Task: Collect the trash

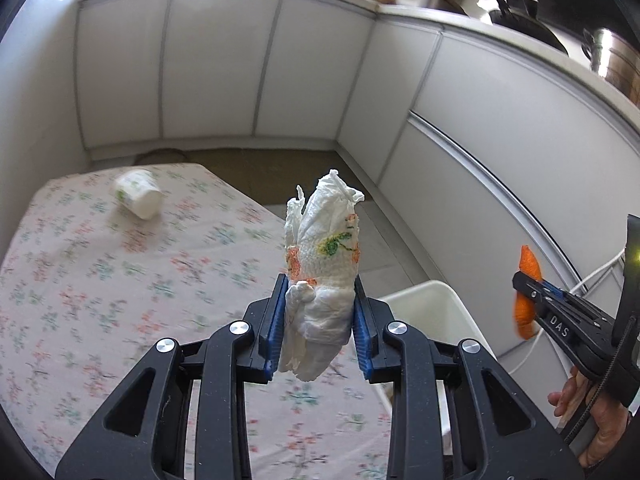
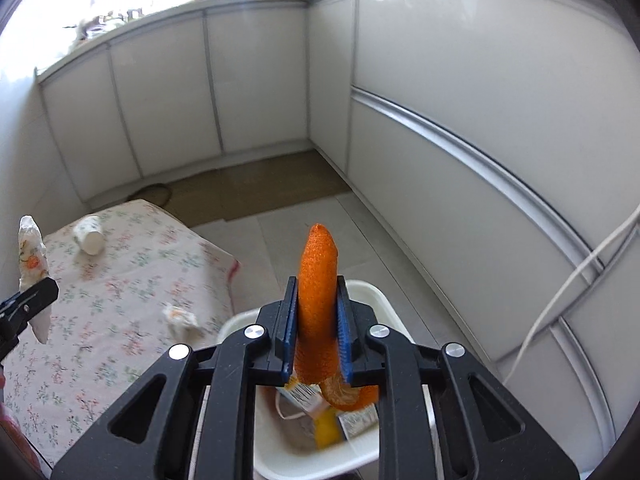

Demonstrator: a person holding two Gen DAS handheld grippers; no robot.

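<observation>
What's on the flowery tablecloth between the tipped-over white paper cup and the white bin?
A crumpled white tissue with orange print lies between the tipped-over white paper cup and the white plastic bin, on the floral tablecloth. The right wrist view shows it.

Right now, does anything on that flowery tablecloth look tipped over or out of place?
Yes. A paper cup lies tipped on its side near the far end of the tablecloth, not upright. A crumpled napkin sits loose near the edge closest to the white bin. No spill shows around either.
</observation>
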